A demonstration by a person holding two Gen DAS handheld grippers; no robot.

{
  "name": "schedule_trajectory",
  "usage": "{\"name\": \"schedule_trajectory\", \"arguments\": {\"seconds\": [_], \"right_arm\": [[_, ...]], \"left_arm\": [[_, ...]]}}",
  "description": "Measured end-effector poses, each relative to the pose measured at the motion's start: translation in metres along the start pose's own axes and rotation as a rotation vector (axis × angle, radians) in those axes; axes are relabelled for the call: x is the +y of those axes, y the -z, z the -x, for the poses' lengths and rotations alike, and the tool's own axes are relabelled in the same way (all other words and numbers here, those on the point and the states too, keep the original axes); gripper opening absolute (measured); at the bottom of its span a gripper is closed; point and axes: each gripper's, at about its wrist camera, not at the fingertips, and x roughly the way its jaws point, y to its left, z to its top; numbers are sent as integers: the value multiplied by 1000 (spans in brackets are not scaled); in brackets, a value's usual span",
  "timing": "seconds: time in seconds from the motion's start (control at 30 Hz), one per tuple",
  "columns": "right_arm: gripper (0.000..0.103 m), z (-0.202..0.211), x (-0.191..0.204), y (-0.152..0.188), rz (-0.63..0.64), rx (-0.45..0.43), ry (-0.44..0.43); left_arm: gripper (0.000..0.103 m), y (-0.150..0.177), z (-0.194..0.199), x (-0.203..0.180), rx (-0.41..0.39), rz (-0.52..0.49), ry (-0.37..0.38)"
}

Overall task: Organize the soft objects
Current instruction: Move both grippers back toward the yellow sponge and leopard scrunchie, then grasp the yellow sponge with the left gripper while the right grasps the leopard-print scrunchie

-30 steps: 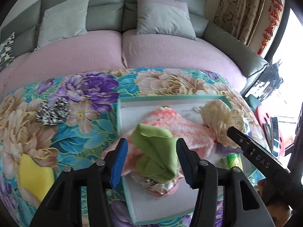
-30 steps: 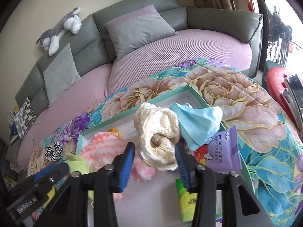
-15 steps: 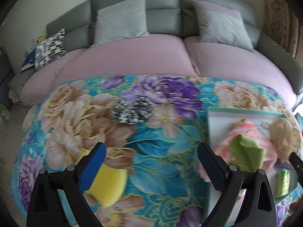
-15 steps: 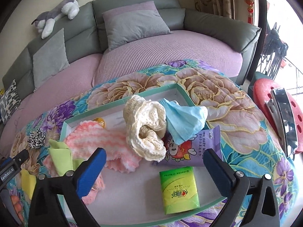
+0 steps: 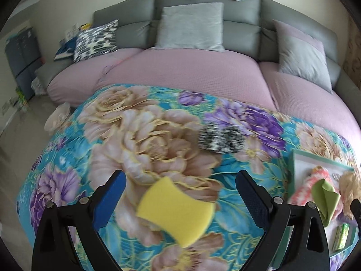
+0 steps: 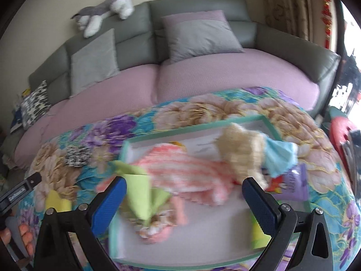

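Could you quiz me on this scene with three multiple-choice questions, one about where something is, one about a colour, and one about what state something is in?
1. Where does the black-and-white fuzzy item lie?
A. in the tray
B. on the flowered blanket
C. on the sofa

2. What colour is the sponge?
A. yellow
B. blue
C. pink

3. How does the left gripper stand?
A. clamped on the sponge
C. shut and empty
B. open wide

Answers:
1 B: it sits on the blanket, left of the tray.
2 A: plainly yellow.
3 B: its fingers stand apart, clear of the sponge.
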Motion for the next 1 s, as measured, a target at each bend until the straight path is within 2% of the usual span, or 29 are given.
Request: {"name": "schedule_trajectory", "arguments": {"seconds": [0.1, 0.23, 0.5, 0.73, 1.0], "right_arm": [[103, -2, 36, 4, 63, 3, -79], [103, -10, 79, 14, 139, 21, -128], [103, -32, 129, 34, 215, 63, -208], [103, -50, 140, 40, 246, 83, -206], [103, -55, 135, 40, 230, 105, -209]], "left_arm": [[98, 1, -1, 23, 8, 53, -21], [98, 5, -7, 46, 37, 109, -41], [98, 21, -41, 67, 174, 193, -30], [98, 38, -70, 59, 264, 228, -11], [98, 44, -75, 63, 255, 299, 0]]}}
